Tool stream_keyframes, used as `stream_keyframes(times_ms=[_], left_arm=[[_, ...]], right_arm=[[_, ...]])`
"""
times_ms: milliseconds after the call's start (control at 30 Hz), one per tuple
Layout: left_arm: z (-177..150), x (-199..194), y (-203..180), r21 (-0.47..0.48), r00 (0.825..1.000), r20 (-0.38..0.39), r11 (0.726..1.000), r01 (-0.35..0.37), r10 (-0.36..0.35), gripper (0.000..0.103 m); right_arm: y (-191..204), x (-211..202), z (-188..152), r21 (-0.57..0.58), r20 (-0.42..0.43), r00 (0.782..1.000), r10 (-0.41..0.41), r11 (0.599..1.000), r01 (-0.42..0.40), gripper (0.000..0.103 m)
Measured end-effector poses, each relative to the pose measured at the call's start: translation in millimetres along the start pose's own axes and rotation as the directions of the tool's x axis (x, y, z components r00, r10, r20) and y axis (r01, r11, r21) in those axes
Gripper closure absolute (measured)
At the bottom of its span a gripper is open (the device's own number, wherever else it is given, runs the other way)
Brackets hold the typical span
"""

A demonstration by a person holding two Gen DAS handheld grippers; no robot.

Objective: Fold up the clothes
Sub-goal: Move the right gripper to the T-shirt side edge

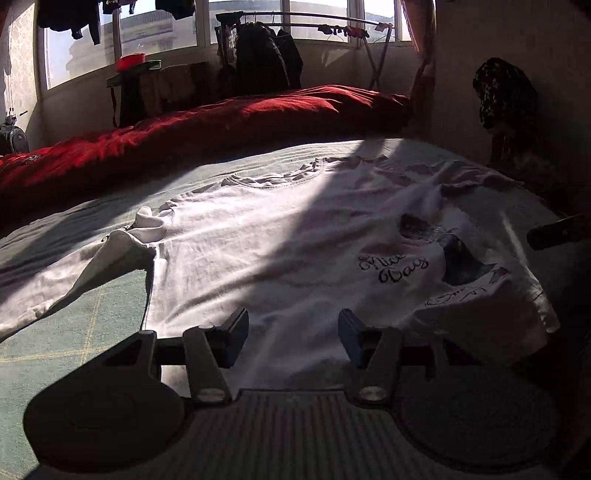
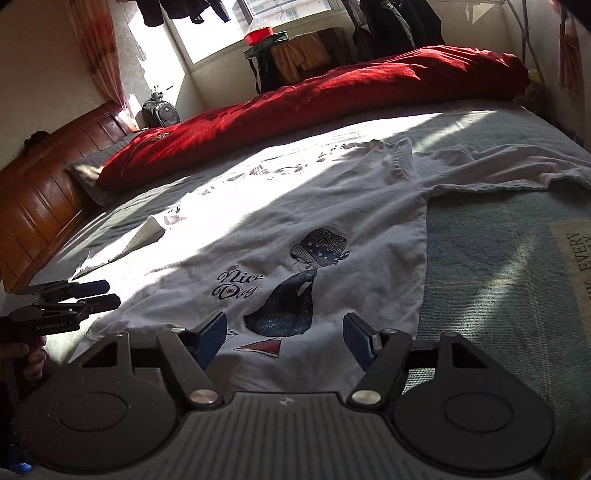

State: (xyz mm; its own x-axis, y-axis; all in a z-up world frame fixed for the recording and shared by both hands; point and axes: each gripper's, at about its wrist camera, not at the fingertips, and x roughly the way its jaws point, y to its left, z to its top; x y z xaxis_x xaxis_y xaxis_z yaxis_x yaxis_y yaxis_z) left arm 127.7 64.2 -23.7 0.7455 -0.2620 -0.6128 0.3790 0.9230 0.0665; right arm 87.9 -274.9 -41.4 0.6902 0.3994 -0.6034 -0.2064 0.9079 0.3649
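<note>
1. The white cotton T-shirt [image 2: 295,229] with a printed girl in a hat lay spread flat, print side up, on the grey-green bed cover [image 2: 498,266]. Its long axis ran from the hem, nearest both cameras, to the neckline [image 1: 273,181] at the far end, toward the red quilt [image 2: 332,96].
2. 1 sleeve [image 2: 517,173] stretched out to the right in the right wrist view; the other sleeve [image 1: 110,258] lay folded and creased on the opposite side.
3. The left tool [image 1: 293,332] hung over the hem with its jaws partly apart, holding nothing; no cloth was between the blue pads.
4. The right tool [image 2: 284,336] hung over the hem beside the print, jaws wide apart, holding nothing.
5. The red quilt lay bunched along the far side of the bed, well apart from the shirt. A brown wooden headboard [image 2: 40,199] stood at the left, and a metal drying rack [image 1: 295,22] with dark clothes stood by the window.
6. Hard shadow bands crossed the shirt, and sun glare washed out its far edge. The left wrist view distorted the printed script, and the hem's exact edge below each tool was hidden.
</note>
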Motion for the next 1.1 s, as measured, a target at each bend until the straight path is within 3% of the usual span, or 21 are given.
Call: stream_keyframes(times_ms=[200,333,467,633,867,1100], left_arm=[[-14.4,-2.4,-39.3,0.006,1.0,-0.013,1.0,0.009,-0.009,0.046],[-26.7,-6.9,-57.7,0.025,0.999,-0.029,1.0,-0.015,0.016,0.043],[-29.0,-13.4,-60.7,-0.018,0.999,-0.025,1.0,-0.022,0.022,0.043],[-20.7,-21.9,-57.6,-0.04,0.999,0.01,0.998,-0.049,0.049,0.035],[-15.2,-19.6,-54.0,-0.094,0.998,0.022,0.994,-0.048,0.05,0.034],[-14.0,-14.0,-56.4,-0.108,0.998,0.008,0.993,-0.057,0.058,0.034]], right_arm=[[-3.4,-13.0,-10.1,-0.003,0.005,1.0,-0.002,1.0,0.002,0.028],[-34.7,-7.8,-23.3,0.108,-0.022,1.0,-0.005,0.994,0.007,0.028],[-65.1,-0.2,-38.4,0.213,-0.049,0.999,-0.01,0.977,0.02,0.028],[-90.3,4.3,-29.9,0.272,0.005,0.999,0.045,0.961,-0.045,0.028],[-127.8,41.3,-17.5,0.402,0.034,0.982,0.186,0.897,-0.184,0.028],[-132.2,63.4,-5.2,0.411,0.032,0.964,0.263,0.876,-0.253,0.027]])
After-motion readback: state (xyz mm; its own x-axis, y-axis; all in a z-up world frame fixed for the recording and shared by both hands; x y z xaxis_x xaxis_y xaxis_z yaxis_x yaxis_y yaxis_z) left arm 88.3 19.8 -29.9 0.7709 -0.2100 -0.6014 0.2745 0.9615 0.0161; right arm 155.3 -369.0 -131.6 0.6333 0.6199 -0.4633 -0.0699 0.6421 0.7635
